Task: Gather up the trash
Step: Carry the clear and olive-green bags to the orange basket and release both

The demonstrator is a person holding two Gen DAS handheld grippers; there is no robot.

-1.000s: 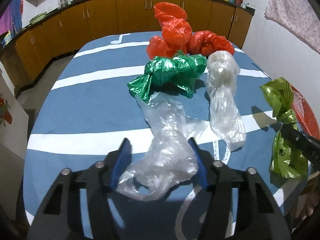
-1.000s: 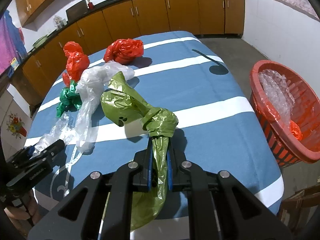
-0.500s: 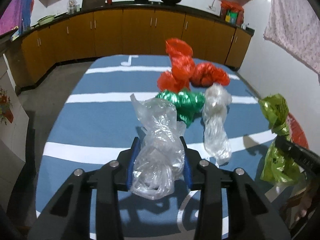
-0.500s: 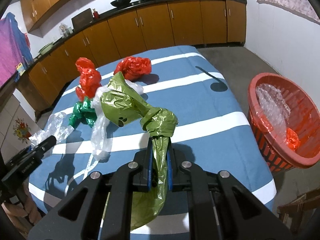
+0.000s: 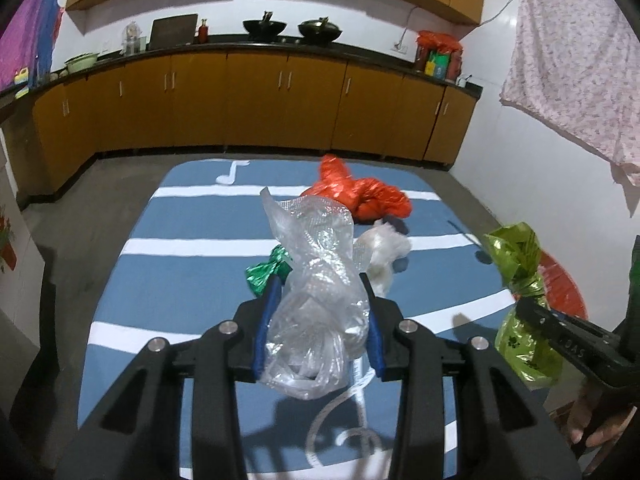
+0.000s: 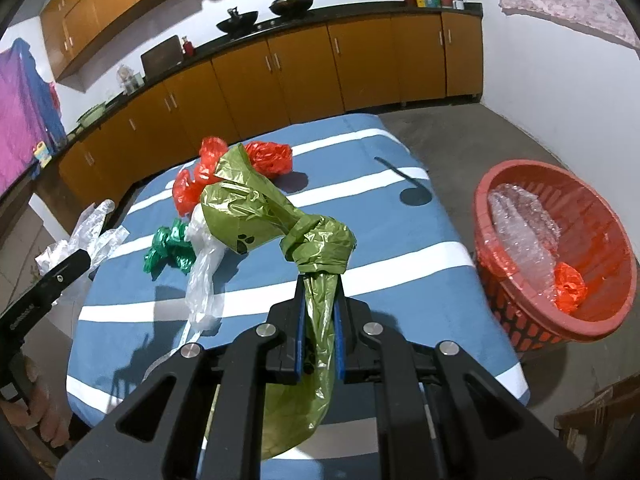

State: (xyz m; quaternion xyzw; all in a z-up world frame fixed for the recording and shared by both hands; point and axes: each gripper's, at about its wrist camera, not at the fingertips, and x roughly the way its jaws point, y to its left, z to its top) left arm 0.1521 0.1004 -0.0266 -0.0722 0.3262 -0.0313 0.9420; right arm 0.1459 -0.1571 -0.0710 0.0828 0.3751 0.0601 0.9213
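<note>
My left gripper (image 5: 318,304) is shut on a crumpled clear plastic bag (image 5: 316,280), held up above the blue striped table (image 5: 180,272). Off to the right, my right gripper (image 6: 318,304) is shut on the tail of a knotted olive-green bag (image 6: 256,216), also lifted clear of the table. Lying on the cloth are red bags (image 5: 360,196), a dark green bag (image 6: 170,248) and a whitish clear bag (image 6: 204,276). A red basket (image 6: 516,312) stands on the floor to the right of the table, with clear wrap and a red bag inside.
Brown kitchen cabinets (image 5: 256,108) run along the far wall under a dark counter with pans. A patterned cloth (image 5: 576,76) hangs at the right wall. A person's hand (image 5: 596,424) holds the right gripper's handle. Grey floor surrounds the table.
My left gripper closed on the clear bag and lifted it off the table, tilting up toward the cabinets. My right gripper rose a little with the olive-green bag still in it.
</note>
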